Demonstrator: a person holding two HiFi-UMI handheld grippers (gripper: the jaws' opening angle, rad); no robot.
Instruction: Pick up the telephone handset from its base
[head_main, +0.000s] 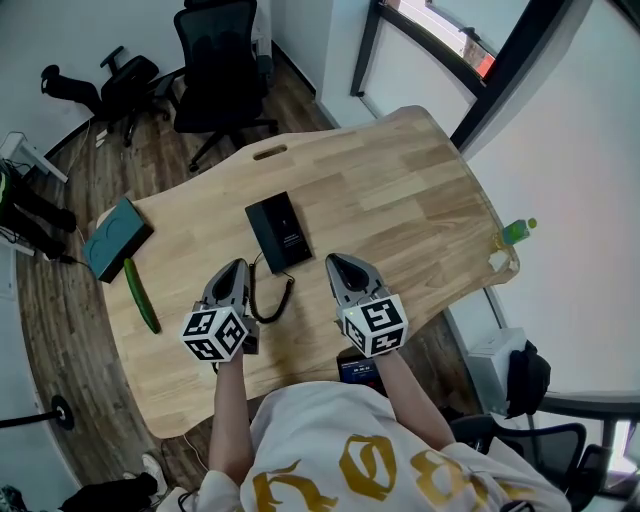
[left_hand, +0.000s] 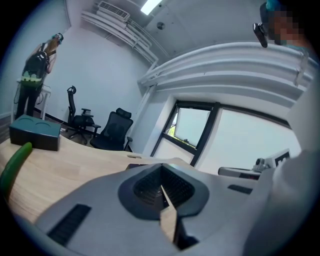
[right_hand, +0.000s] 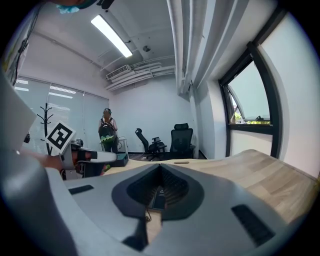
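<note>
**A:** Where's the telephone (head_main: 281, 232) from where you stand?

**B:** Middle of the head view, flat on the table (head_main: 400, 180), just above my two tools. From up here it reads as one black slab. I take the handset (head_main: 264, 238) to lie along its left edge on the base, but I can't separate the two. The coiled cord (head_main: 272, 300) runs from its lower end down between my hands.

**A:** And your tools?

**B:** My left hand-held gripper (head_main: 238, 268) is lower left of the telephone and my right hand-held gripper (head_main: 336, 262) lower right. Both are pinched together, holding nothing and touching nothing.

**A:** How do you expect the handset to behave?

**B:** Light, stiff plastic, I'd guess, smooth and so a bit slippery. It isn't fragile, but a loose pinch could let it twist. The cord looks springy and will likely tug back, maybe dragging the base.

**A:** So where would you grab?

**B:** Across the narrow middle, between earpiece and mouthpiece, jaws opened first and squared to its long sides.
</note>
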